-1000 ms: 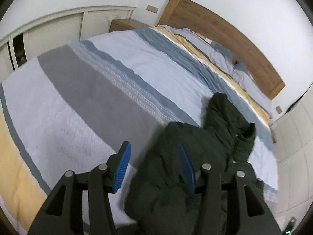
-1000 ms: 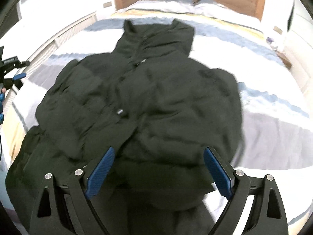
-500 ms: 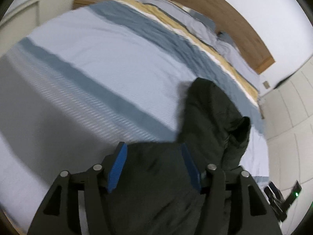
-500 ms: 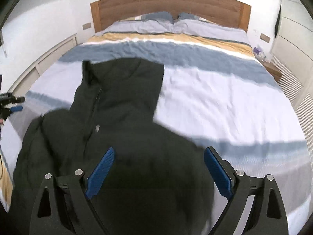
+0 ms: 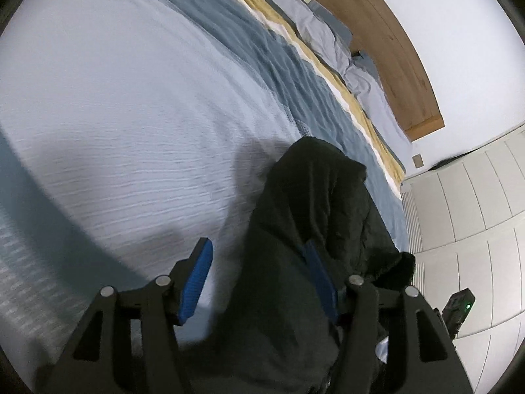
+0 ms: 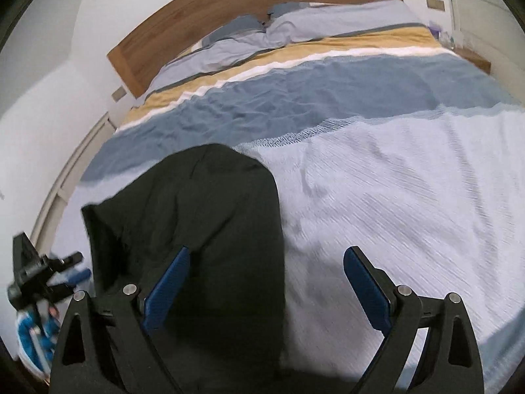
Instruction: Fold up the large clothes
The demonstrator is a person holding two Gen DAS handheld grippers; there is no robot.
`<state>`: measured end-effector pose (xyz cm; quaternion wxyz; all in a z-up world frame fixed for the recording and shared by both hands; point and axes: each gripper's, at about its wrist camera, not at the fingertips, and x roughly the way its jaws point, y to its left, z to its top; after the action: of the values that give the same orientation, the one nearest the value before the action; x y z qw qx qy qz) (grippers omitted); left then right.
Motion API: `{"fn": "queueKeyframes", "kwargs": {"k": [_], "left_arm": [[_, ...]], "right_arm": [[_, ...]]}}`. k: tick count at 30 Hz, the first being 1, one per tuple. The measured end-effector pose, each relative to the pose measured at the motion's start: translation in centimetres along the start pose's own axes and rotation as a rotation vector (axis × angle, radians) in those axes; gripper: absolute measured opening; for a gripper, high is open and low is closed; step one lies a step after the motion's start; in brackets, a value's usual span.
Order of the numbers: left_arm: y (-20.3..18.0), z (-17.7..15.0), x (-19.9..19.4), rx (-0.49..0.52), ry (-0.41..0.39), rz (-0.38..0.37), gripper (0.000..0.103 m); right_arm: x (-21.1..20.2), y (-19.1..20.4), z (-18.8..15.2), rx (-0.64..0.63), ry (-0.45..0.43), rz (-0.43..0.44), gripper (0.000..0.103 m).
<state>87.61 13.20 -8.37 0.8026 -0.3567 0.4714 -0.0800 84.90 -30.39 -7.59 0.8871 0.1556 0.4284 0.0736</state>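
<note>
A dark green padded jacket [image 5: 315, 203] lies on the striped bed, its hood end pointing toward the headboard. My left gripper [image 5: 256, 246] hovers over the jacket's left edge with its jaws apart. Fabric lies under and between the blue pads [image 5: 197, 279], but they do not press on it. My right gripper [image 6: 268, 251] stands wide open above the jacket [image 6: 210, 210]; its left pad is over the dark fabric and its right pad over bare bedspread. In the right wrist view the left gripper [image 6: 77, 266] shows at the far left, held by a blue-gloved hand [image 6: 32, 335].
The bedspread [image 5: 137, 124] has pale blue, blue, white and yellow stripes. Pillows [image 6: 295, 29] lie against a wooden headboard [image 6: 249, 0]. White wardrobe doors [image 5: 475, 203] stand at the right of the bed. A black device with a green light [image 5: 459, 305] shows beside the jacket.
Both grippers have swept forward along the jacket toward the headboard and hood end, so less jacket fills each view. The left jaws stand a little wider than a second ago.
</note>
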Motion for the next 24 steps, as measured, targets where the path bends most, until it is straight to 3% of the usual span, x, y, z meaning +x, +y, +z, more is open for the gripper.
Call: {"fn": "queueKeyframes", "kwargs": {"k": [7,9,10,11,12,13,14,18,24], "left_arm": [[-1.6,1.3,5.0,-0.027,0.015,0.007,0.058],[-2.6,1.3,6.4,-0.003,0.038,0.055,0.054],[-3.0,1.2,6.7,0.009,0.043,0.073,0.036],[-3.7,1.1,7.0,0.044,0.056,0.101,0.023],[-4.3,0.9,7.4,0.076,0.07,0.131,0.009],[-4.9,0.7,7.5,0.106,0.072,0.16,0.008],[-5.4,0.5,7.3,0.13,0.064,0.172,0.007],[-6.3,0.0,5.2,0.157,0.046,0.146,0.006],[-7.2,-2.6,-2.0,0.227,-0.002,0.065,0.006]], "right_arm": [[3.9,0.4,2.4,0.02,-0.003,-0.008,0.094],[5.1,1.0,2.8,0.018,0.02,-0.028,0.094],[5.5,1.2,3.0,0.012,0.03,-0.038,0.085],[5.8,1.6,3.1,-0.003,0.04,-0.039,0.058],[6.1,2.0,3.2,-0.024,0.057,-0.034,0.045],[6.4,2.5,3.2,-0.044,0.079,-0.034,0.026],[6.4,2.8,3.2,-0.059,0.087,-0.034,0.017],[4.1,4.0,2.9,-0.135,0.058,-0.036,0.012],[-4.7,6.2,0.7,-0.296,-0.035,0.003,0.011]]}}
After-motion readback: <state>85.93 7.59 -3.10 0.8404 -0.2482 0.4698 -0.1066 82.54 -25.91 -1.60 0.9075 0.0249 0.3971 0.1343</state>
